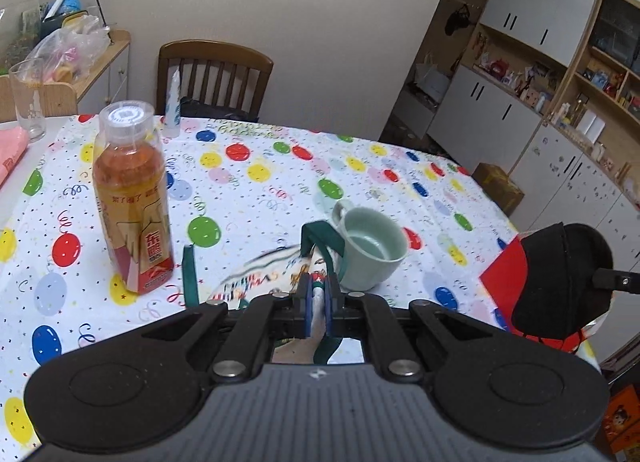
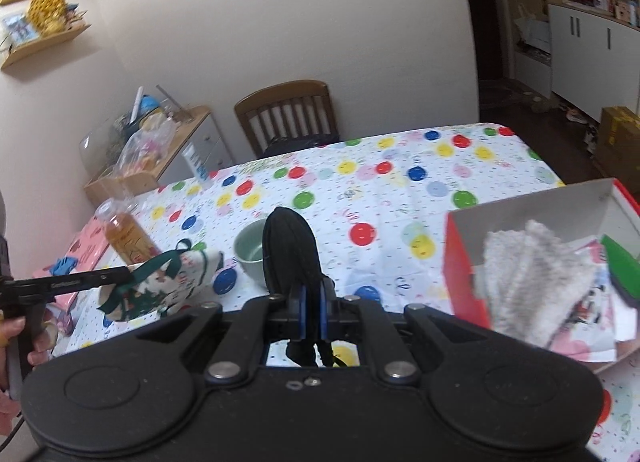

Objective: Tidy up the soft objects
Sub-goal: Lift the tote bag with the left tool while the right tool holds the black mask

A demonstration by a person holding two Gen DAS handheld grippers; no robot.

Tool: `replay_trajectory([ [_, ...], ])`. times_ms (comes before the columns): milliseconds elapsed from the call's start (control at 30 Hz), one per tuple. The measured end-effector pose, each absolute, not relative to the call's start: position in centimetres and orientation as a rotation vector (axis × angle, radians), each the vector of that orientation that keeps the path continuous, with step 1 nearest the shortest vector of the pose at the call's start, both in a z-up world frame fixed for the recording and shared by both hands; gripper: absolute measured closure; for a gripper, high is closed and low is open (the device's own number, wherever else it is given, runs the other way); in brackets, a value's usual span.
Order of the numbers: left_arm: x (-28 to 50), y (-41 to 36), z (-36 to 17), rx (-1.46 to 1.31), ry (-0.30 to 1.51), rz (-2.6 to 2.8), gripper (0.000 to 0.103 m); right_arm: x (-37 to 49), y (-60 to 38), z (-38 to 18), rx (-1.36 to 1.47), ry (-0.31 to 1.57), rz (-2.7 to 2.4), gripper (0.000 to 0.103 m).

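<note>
1. I judge the step in hand to be carrying: both soft things are lifted off the tabletop (image 2: pixel 400 189), on their way to the red box (image 2: pixel 460 262) at my right.
2. My right gripper (image 2: pixel 311 318) has its fingers (image 2: pixel 301 316) nearly together, pinching a black face mask (image 2: pixel 290 250). The mask stands upright above the fingers, long axis roughly vertical, its rounded top pointing up and away from me. It hangs in the air in front of the green mug (image 2: pixel 250 252), with the box well off to its right.
3. My left gripper (image 1: pixel 319 304) has its fingers (image 1: pixel 308 304) narrowed on a printed cloth bag (image 1: pixel 260 282) with dark green straps (image 1: pixel 320 238). The bag runs away from the fingers toward the left, long axis roughly level, just beside the mug (image 1: pixel 370 250) and near the tea bottle (image 1: pixel 134 197).
4. The box already holds a grey knitted cloth (image 2: pixel 532 274) and other soft pieces, so the sorting looks partly done.
5. Next, I think the mask must travel right, over the box's near wall, then the fingers widen to drop it. The bag should follow, keeping clear of mug and bottle.
</note>
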State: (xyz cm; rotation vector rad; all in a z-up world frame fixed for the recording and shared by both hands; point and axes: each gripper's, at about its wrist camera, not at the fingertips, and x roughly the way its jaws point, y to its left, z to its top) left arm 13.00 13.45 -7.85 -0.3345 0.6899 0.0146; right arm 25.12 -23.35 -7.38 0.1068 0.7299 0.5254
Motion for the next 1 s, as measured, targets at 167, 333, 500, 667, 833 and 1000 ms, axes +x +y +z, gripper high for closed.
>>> replay_trajectory([
  [167,12.8,12.6,-6.7,-0.362,0.675,-0.021,0.097,25.3,-25.4,-7.4,0.130,0.734,0.498,0.098],
  [333,12.2,11.0,-7.7,-0.408,0.719,-0.085,0.097,25.3,-26.4,-7.9,0.150,0.750,0.484,0.098],
  [500,11.3,8.2,-11.6,-0.396,0.837,-0.168,0.097,25.0,-26.7,-8.7,0.147,0.782,0.483,0.098],
  [667,10.8,6.5,-13.7,-0.316,0.886,-0.209,0.097,24.7,-26.6,-9.3,0.150,0.804,0.488,0.098],
  [833,10.3,6.0,-14.3,-0.269,0.891,-0.217,0.097,24.5,-26.2,-9.6,0.159,0.814,0.499,0.098],
  [1000,10.3,5.4,-14.4,-0.225,0.900,-0.230,0.075,24.4,-26.1,-9.9,0.171,0.822,0.499,0.098],
])
